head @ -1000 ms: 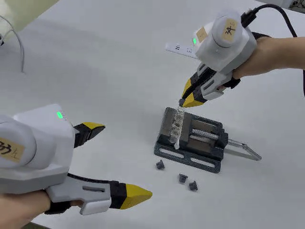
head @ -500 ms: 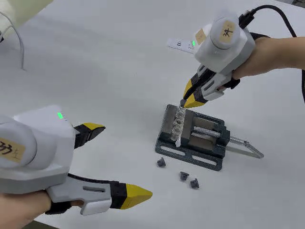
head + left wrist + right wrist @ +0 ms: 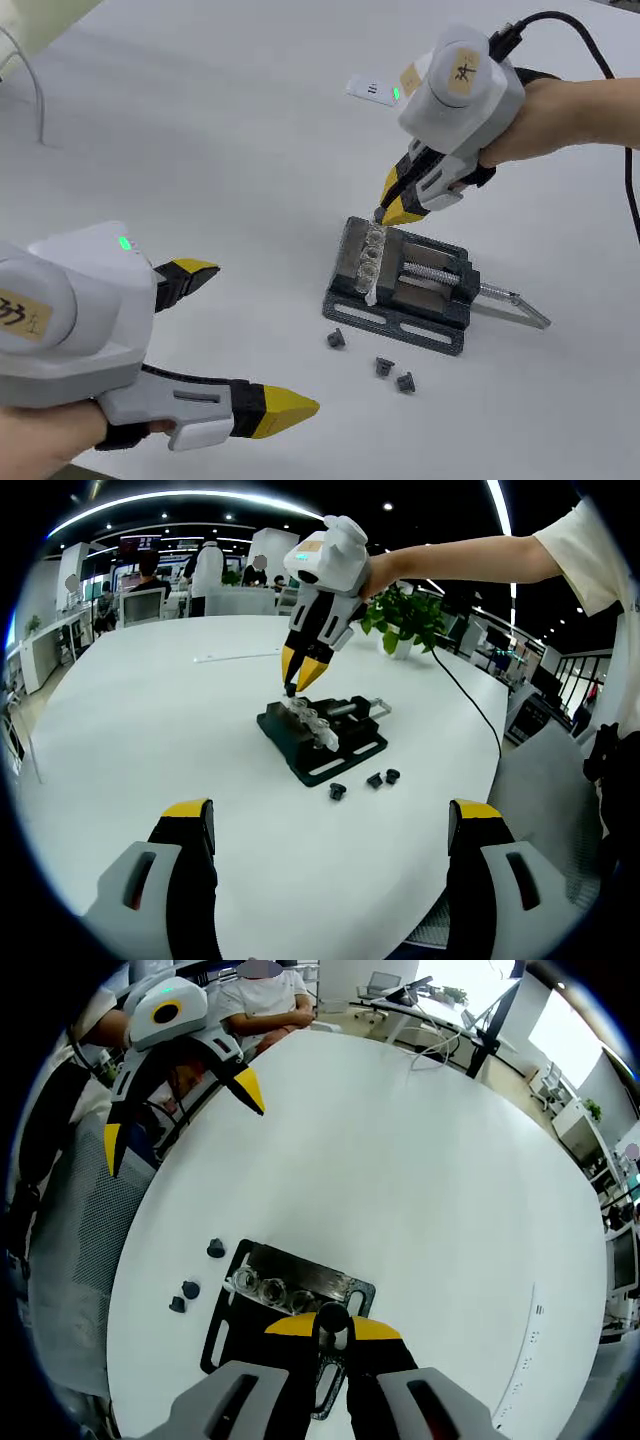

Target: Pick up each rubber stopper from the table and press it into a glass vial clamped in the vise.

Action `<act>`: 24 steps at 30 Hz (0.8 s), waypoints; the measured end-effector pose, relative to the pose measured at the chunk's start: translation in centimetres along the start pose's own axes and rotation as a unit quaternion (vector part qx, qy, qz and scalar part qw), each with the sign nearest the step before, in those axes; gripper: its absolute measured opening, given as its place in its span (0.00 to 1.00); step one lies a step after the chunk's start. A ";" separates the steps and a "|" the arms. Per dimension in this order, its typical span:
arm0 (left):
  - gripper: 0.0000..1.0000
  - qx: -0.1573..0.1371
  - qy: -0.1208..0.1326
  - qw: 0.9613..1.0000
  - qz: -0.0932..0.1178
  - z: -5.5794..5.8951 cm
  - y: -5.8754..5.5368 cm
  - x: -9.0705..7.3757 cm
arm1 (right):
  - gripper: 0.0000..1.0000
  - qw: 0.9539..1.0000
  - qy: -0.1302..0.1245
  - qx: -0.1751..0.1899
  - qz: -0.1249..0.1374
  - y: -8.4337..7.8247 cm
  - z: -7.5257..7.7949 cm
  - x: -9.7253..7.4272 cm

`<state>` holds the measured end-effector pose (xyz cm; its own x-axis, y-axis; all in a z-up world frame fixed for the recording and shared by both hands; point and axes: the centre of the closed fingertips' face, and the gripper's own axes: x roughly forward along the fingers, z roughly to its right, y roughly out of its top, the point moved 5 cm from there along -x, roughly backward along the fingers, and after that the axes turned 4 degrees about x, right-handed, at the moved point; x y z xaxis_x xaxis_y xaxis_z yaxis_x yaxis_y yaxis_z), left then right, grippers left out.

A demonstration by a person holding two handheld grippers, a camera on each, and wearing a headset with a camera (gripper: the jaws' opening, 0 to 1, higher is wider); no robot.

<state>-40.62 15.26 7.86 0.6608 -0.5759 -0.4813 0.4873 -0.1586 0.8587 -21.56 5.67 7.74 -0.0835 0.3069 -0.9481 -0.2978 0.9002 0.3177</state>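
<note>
A black vise (image 3: pixel 437 299) on the white table clamps a row of glass vials (image 3: pixel 369 259). My right gripper (image 3: pixel 380 214) hangs tip-down just above the farthest vial, shut on a dark rubber stopper (image 3: pixel 333 1318). From the right gripper view the vials (image 3: pixel 266 1287) lie just ahead of the jaws. Three loose stoppers (image 3: pixel 336 339) (image 3: pixel 384 367) (image 3: pixel 405 382) lie on the table in front of the vise. My left gripper (image 3: pixel 265 336) is open and holds nothing, at the lower left, well away from the vise. The left gripper view has the right gripper (image 3: pixel 297 688) over the vise (image 3: pixel 335 755).
A white power strip (image 3: pixel 371 92) lies on the table beyond the vise. The vise's handle (image 3: pixel 515 302) sticks out to the right. A thin cable (image 3: pixel 35 90) curves at the far left. People sit at desks past the table's edge.
My right gripper has tilted a little more upright, with its tip still over the farthest vial. My left gripper has stayed where it was.
</note>
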 end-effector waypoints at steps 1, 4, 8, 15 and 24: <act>0.96 0.000 0.000 1.000 0.001 0.0 0.0 0.0 | 0.05 1.000 -0.002 0.003 -0.002 0.0 -0.1 0.0; 0.96 0.001 -0.002 1.000 0.002 0.1 0.1 0.1 | 0.05 1.000 -0.011 0.014 -0.009 0.2 -0.1 0.1; 0.96 0.002 -0.004 1.000 0.003 0.3 0.2 0.2 | 0.05 0.999 -0.017 0.035 -0.014 0.2 -0.2 0.0; 0.96 0.001 -0.003 1.000 0.005 0.4 0.2 0.1 | 0.05 0.997 -0.037 0.066 -0.009 0.1 -0.4 0.0; 0.96 0.001 -0.005 1.000 0.003 0.6 0.2 0.2 | 0.05 0.996 -0.048 0.072 -0.003 -0.1 -0.4 -0.1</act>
<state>-40.80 14.64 8.02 0.6575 -0.5855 -0.4743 0.4817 -0.1573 0.8621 -21.88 5.40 7.76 0.0115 0.3237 -0.9461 -0.1577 0.9349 0.3180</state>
